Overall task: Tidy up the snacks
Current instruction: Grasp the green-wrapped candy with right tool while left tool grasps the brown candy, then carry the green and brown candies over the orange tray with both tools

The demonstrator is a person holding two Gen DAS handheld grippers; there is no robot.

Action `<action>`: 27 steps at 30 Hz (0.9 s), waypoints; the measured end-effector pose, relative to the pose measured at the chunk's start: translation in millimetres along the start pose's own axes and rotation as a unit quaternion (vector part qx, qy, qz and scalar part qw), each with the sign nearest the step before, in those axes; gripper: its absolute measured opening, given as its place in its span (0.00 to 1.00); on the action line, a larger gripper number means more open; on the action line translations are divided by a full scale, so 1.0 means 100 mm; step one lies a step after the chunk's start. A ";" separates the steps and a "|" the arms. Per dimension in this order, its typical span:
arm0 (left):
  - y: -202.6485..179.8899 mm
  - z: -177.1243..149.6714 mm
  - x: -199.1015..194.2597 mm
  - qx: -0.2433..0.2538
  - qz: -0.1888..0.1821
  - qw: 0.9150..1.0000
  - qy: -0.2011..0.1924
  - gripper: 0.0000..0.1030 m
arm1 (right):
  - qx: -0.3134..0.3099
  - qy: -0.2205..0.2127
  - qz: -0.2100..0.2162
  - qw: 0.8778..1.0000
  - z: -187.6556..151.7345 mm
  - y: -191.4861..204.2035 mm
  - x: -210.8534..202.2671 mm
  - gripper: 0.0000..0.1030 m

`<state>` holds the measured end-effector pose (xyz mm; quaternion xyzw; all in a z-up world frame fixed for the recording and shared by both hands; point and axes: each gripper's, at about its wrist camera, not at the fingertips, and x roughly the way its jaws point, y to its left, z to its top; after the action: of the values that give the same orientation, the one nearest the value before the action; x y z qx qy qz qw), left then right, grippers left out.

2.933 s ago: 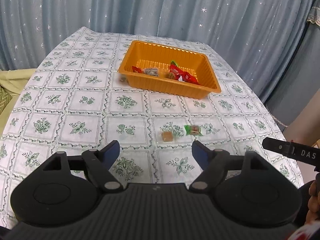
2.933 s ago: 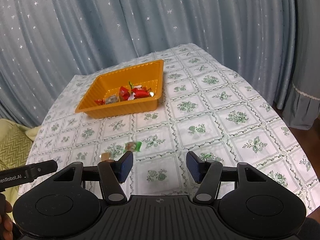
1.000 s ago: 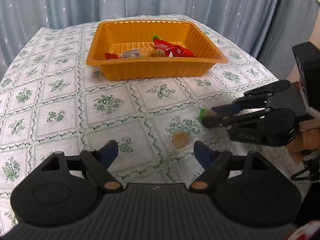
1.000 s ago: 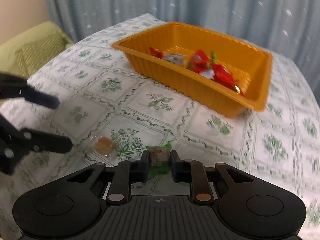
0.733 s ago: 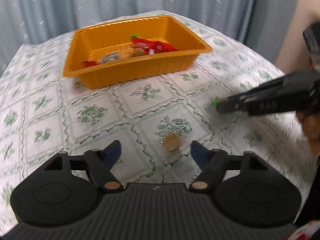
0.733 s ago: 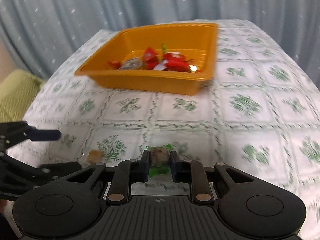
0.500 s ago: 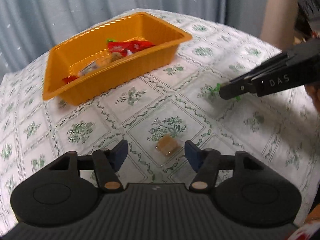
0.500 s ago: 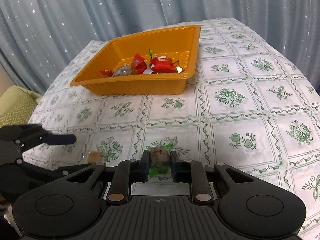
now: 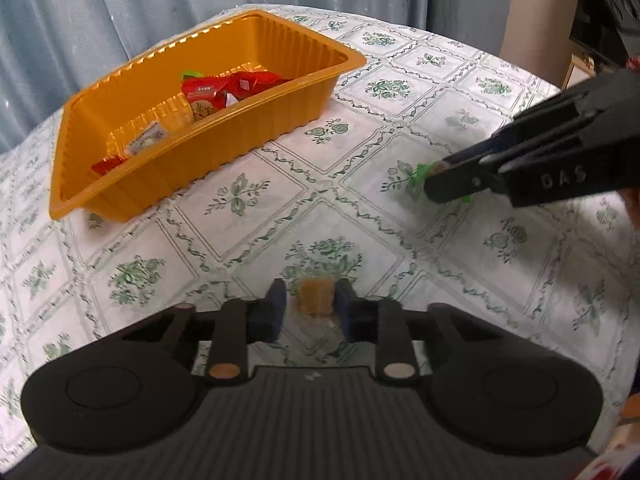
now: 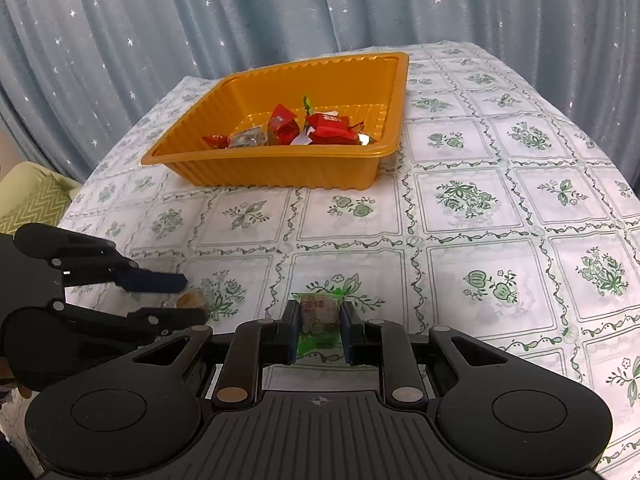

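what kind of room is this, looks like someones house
Probably a home living or dining room: a table under a floral tablecloth, starry blue curtains behind it, and a cushioned seat beside it.

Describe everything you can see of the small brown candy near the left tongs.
The brown candy is a small caramel-coloured cube in a clear, crinkly wrapper that looks like thin plastic. It sits low over the tablecloth, well short of the tray. It lies between the fingers of the left tongs, which have just been closing and now pinch it from both sides. Whether it still touches the cloth cannot be told; the picture is slightly blurred.
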<state>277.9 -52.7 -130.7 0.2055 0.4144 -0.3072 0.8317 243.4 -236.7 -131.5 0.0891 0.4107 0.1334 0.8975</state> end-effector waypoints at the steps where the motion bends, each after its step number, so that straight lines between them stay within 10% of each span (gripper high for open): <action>1: 0.01 0.00 0.00 -0.012 -0.003 1.000 0.001 0.18 | -0.001 0.001 0.000 1.000 0.00 0.01 0.01 0.21; 16: 0.02 -0.12 -0.39 -0.213 0.062 0.974 -0.037 0.17 | -0.034 -0.022 -0.013 0.999 -0.10 0.23 -0.11 0.21; 27: -0.07 -0.18 -0.73 -0.273 0.079 0.957 -0.060 0.17 | -0.019 -0.044 -0.033 0.998 -0.14 0.38 -0.40 0.21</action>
<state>228.3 -22.2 -82.4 -0.0162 0.4144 -0.1274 0.9010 201.8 -212.9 -101.5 0.0646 0.3706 0.1072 0.9203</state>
